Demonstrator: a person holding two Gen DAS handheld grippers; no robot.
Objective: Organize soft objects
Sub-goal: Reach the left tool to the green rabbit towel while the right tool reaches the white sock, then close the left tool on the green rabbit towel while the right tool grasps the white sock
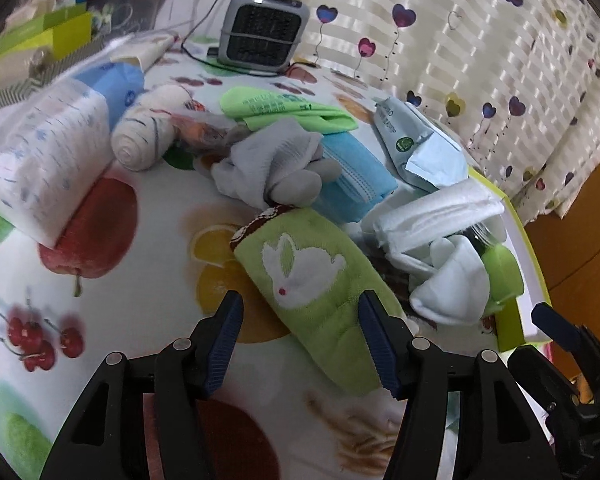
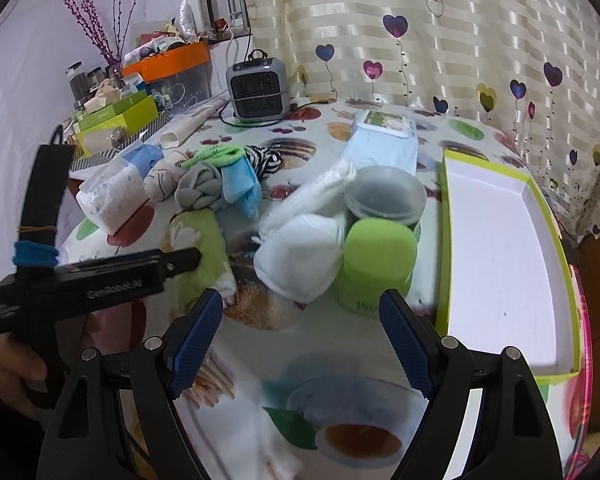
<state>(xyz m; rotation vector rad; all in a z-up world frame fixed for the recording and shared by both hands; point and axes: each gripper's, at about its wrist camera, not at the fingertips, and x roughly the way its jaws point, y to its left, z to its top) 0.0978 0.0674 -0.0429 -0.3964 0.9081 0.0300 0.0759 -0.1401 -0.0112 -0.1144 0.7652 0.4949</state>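
The left gripper (image 1: 300,336) is seen with jaws wide apart astride the green rabbit towel (image 1: 312,292), which lies on the surface (image 1: 140,320). The right gripper (image 2: 302,340) is likewise spread, holding nothing, before a white sock (image 2: 300,256).

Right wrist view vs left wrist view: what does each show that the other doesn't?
Right wrist only: the whole green-edged tray, its white inside bare, a round grey lid, and the left gripper's body from the side.

Left wrist only: the rabbit design on the green towel, which lies between the left gripper jaws, open.

Both: grey heater, diaper pack, grey socks, blue mask, white sock. Right gripper is open too.
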